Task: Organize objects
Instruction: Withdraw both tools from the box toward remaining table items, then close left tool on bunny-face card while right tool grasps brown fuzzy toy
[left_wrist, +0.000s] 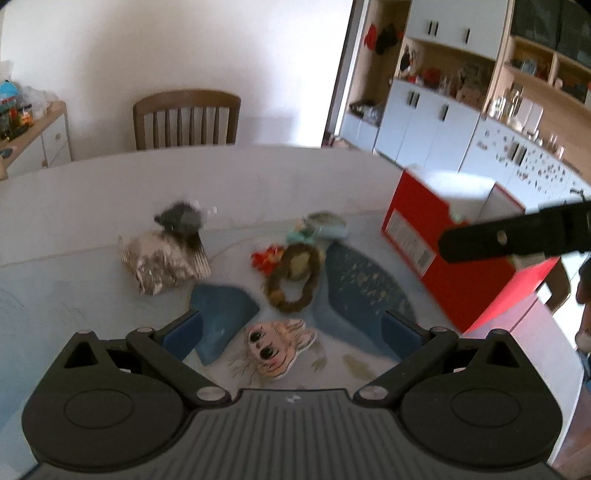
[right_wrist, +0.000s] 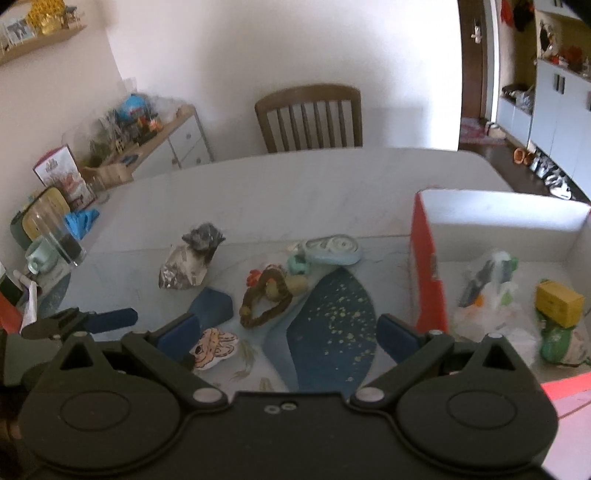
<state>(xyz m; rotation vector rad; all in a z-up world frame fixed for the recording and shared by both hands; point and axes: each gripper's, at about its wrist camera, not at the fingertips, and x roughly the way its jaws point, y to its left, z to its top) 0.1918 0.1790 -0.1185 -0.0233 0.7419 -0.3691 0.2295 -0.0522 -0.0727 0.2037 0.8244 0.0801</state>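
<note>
Small objects lie on the table: a foil-wrapped piece with a dark fuzzy top (left_wrist: 166, 254) (right_wrist: 190, 262), a brown wreath-like ring (left_wrist: 293, 277) (right_wrist: 264, 295), a pale blue tape dispenser (left_wrist: 325, 225) (right_wrist: 328, 249) and a cartoon face cutout (left_wrist: 277, 347) (right_wrist: 214, 345). A red box (left_wrist: 436, 251) (right_wrist: 426, 273) stands at the right, holding a plastic bag (right_wrist: 491, 295) and a yellow block (right_wrist: 557, 302). My left gripper (left_wrist: 291, 328) is open and empty above the cutout. My right gripper (right_wrist: 288, 332) is open and empty beside the box.
A wooden chair (left_wrist: 186, 118) (right_wrist: 310, 116) stands behind the table. A glass (right_wrist: 55, 236), a mug (right_wrist: 38, 254) and a blue cloth (right_wrist: 81, 219) sit at the table's left end. A sideboard (right_wrist: 162, 144) and cabinets (left_wrist: 443, 122) line the walls.
</note>
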